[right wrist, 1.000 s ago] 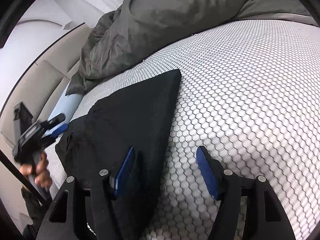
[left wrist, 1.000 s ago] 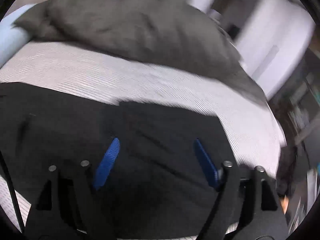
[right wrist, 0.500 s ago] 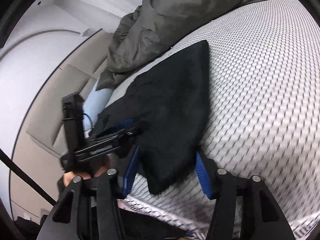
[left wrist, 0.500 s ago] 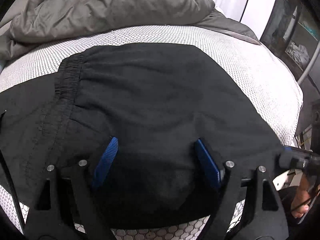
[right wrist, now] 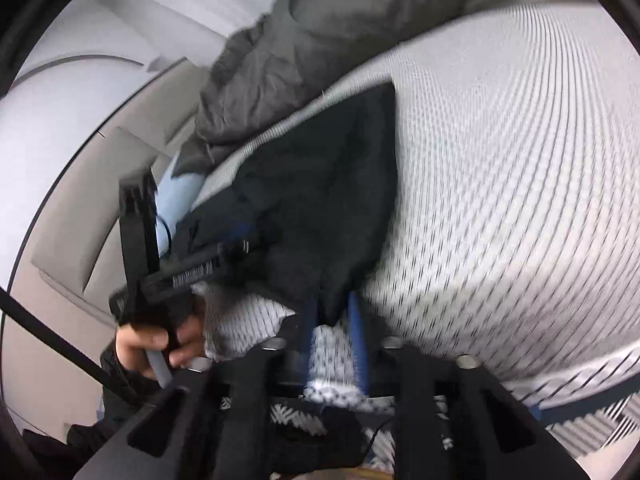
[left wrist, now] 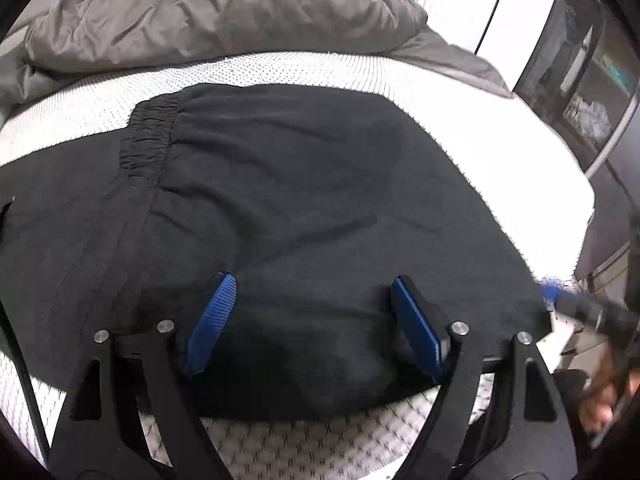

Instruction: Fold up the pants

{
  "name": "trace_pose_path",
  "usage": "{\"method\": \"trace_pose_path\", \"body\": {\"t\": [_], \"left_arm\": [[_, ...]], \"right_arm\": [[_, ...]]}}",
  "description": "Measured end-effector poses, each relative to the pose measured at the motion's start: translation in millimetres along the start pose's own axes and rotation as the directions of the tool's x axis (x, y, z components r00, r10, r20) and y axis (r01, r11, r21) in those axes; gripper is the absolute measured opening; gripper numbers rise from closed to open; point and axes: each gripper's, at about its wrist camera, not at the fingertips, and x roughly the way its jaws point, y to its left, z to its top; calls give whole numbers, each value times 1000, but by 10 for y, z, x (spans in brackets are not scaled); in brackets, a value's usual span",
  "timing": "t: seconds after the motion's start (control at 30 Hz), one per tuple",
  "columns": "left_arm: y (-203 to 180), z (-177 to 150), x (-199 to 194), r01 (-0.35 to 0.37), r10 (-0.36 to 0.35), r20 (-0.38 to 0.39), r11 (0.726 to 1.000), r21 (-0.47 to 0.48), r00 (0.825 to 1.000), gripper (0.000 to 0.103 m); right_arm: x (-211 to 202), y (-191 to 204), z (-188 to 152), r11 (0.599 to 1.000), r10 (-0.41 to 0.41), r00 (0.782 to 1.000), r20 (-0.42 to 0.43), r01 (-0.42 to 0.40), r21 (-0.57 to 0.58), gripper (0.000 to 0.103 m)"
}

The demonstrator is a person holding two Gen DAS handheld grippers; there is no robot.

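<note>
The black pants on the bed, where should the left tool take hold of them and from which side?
Grip the black pants at their near hem by the mattress edge, coming in from the front. That edge lies flat and free just under the open left tool, away from the thick gathered waistband.

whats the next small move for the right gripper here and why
Probably close the right gripper on the near corner of the black pants. Its jaws have just been opening a little, and that corner hangs between the blue pads, though blur hides whether they press on it. The left gripper hovers open over the cloth on the white mattress.
</note>
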Motion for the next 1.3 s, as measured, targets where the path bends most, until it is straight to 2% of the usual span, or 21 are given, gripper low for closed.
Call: {"method": "trace_pose_path", "body": {"t": [0.07, 0.17, 0.23, 0.33, 0.37, 0.4, 0.5, 0.6, 0.7, 0.87, 0.97, 1.0, 1.03, 1.1, 1.17, 1.23, 1.3], "left_arm": [[87, -18, -115, 17, -17, 18, 1000, -20, 1000, 78], [220, -71, -165, -8, 9, 21, 1000, -30, 1000, 78], [298, -137, -133, -27, 27, 4, 999, -37, 1000, 78], [266, -211, -116, -49, 49, 10, 999, 17, 999, 78], [239, -231, -111, -62, 62, 14, 997, 36, 998, 79], [227, -245, -105, -73, 73, 15, 996, 46, 997, 80], [215, -243, -75, -73, 72, 10, 996, 44, 997, 84], [159, -231, -47, -80, 80, 9, 996, 42, 997, 85], [43, -185, 28, -80, 80, 2, 996, 41, 997, 86], [-235, -169, 154, -85, 86, -6, 992, 92, 996, 87], [-236, -184, 112, -69, 70, -5, 993, 92, 998, 86], [-207, -183, 74, -55, 56, -5, 995, 85, 998, 86], [-164, -181, 9, -38, 38, 0, 997, 72, 999, 86], [-22, -153, -196, -13, 12, 39, 1000, 26, 999, 86], [142, -115, -434, 9, -8, 109, 1000, -16, 994, 86], [336, -82, -612, -34, 45, 176, 997, -65, 983, 87], [566, -67, -668, -68, 90, 188, 990, -122, 978, 87]], "right_arm": [[-18, -55, 203, 999, -27, 998, 54, 29, -23, 66], [238, -174, 526, 999, -45, 998, 31, 46, -27, 68], [578, -285, 758, 998, -63, 998, -24, 62, -18, 68], [1035, -421, 946, 1000, 24, 988, -153, -24, 8, 68], [1136, -383, 970, 999, 38, 985, -170, -41, -18, 59], [1243, -346, 1021, 998, 52, 980, -191, -60, -37, 36], [1302, -222, 1018, 993, 15, 979, -205, -39, -112, 16], [1277, -116, 1110, 985, -1, 985, -172, -28, -170, 10], [1203, -117, 1215, 975, -25, 988, -150, -9, -221, 9], [1271, -345, 1428, 978, -86, 989, -117, 61, -200, 9], [1324, -371, 1423, 975, -122, 987, -108, 99, -200, 20], [1309, -354, 1425, 973, -138, 985, -102, 116, -198, 31], [1242, -347, 1426, 970, -161, 984, -81, 142, -197, 35], [1058, -327, 1418, 966, -177, 984, -20, 170, -193, 43], [818, -323, 1388, 974, -152, 987, 43, 157, -162, 54], [570, -322, 1326, 986, -104, 989, 107, 117, -121, 60], [479, -269, 1298, 989, -79, 987, 140, 95, -116, 66]]}}
